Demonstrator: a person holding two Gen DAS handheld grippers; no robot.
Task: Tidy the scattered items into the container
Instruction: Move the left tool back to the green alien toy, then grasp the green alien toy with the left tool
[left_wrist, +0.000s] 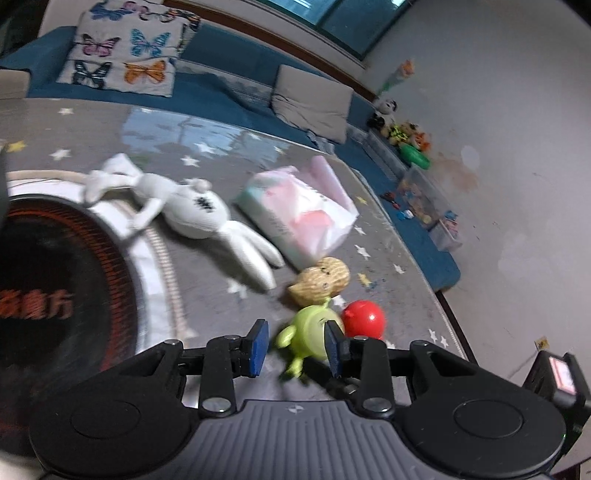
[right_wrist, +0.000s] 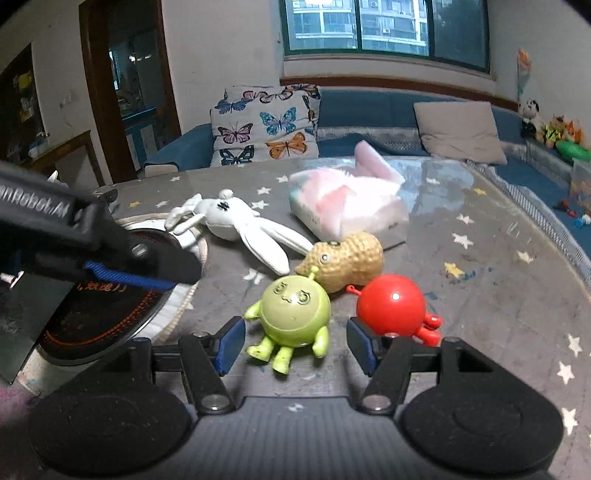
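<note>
The right gripper (right_wrist: 295, 341) is spread wide, its blue pads (right_wrist: 232, 343) on either side of the green toy (right_wrist: 293, 314) without touching it. The green toy, a round figure with small limbs and a drawn face, stands on the grey starred table (right_wrist: 498, 302) and serves as the landmark here. The left gripper (left_wrist: 295, 345) is also spread; the green toy (left_wrist: 314, 332) sits nearer its right pad (left_wrist: 332, 343) in the blurred left wrist view, and I cannot tell whether that pad touches it. In the right wrist view the left gripper (right_wrist: 92, 236) shows as a black body left of the green toy, over a round black dish (right_wrist: 110, 314) with orange lettering.

Just right of the green toy sits the red toy (right_wrist: 393, 304), a ball with small legs; the two are close but apart. Just behind the green toy, and touching or nearly touching its antenna, lies the peanut toy (right_wrist: 347, 260). Behind and left of the green toy lies the white rabbit (right_wrist: 240, 225), ears pointing toward the peanut. Farther behind stands a clear bag (right_wrist: 347, 206) with pink and pale contents. Beyond the table, well behind the green toy, a blue sofa (right_wrist: 369, 107) carries a butterfly cushion (right_wrist: 266, 125) and a grey cushion (right_wrist: 458, 129).
</note>
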